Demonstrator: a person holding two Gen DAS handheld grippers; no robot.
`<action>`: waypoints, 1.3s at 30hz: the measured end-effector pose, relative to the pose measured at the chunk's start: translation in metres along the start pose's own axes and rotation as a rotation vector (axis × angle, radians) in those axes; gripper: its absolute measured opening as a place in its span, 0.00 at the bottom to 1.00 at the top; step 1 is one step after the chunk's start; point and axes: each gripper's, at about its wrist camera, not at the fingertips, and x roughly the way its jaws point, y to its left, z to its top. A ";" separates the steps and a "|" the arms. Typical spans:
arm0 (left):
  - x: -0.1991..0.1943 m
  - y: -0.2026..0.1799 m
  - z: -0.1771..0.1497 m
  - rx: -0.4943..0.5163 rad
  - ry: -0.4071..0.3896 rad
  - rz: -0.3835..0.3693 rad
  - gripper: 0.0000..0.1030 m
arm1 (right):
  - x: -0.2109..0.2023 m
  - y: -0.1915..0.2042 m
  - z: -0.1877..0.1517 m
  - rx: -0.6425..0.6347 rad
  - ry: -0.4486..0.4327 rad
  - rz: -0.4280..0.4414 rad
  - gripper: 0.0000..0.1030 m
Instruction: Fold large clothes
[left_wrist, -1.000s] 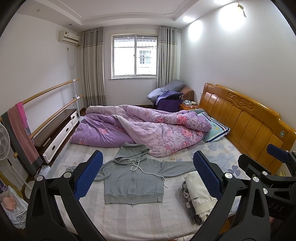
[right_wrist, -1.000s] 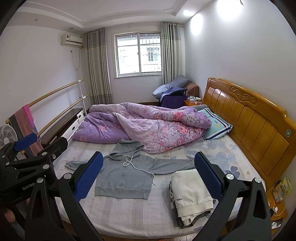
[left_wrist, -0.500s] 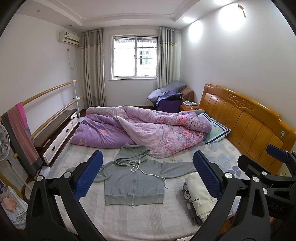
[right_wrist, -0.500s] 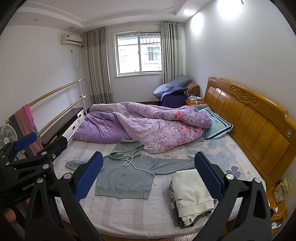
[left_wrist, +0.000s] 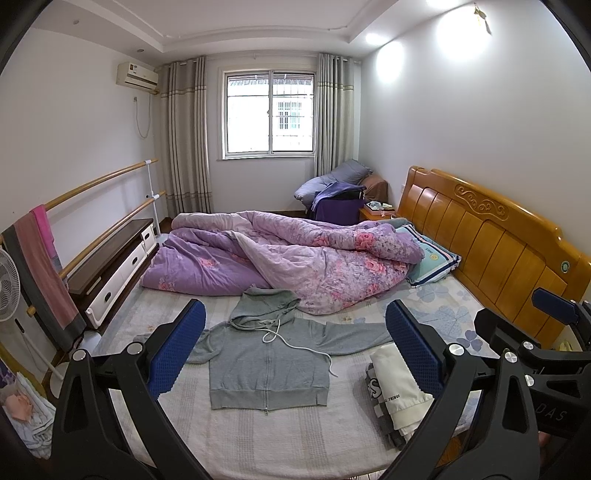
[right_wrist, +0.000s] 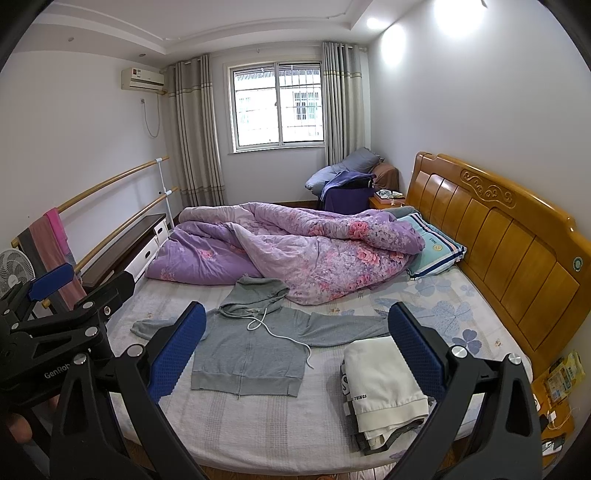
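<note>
Both tongs, left and right, gape wide, empty, above the bed. Grey zip hoodie lies flat, sleeves spread; folded clothes stack just beside it.

The folded white garment on the bed carries dark lettering along its edge reading "THINGS", the left claw shows "GenRob" on its black frame before the rest is hidden, and the right claw bears the letters "DAS".
</note>
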 end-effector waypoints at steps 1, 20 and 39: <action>0.000 0.000 0.000 0.001 0.000 0.001 0.95 | 0.000 0.000 0.000 0.000 0.000 0.000 0.92; 0.001 0.000 0.001 0.001 0.001 -0.001 0.95 | 0.001 -0.002 0.001 0.002 0.003 0.002 0.92; 0.005 0.001 -0.001 0.002 0.005 -0.009 0.95 | 0.000 -0.001 -0.001 0.005 0.005 -0.002 0.92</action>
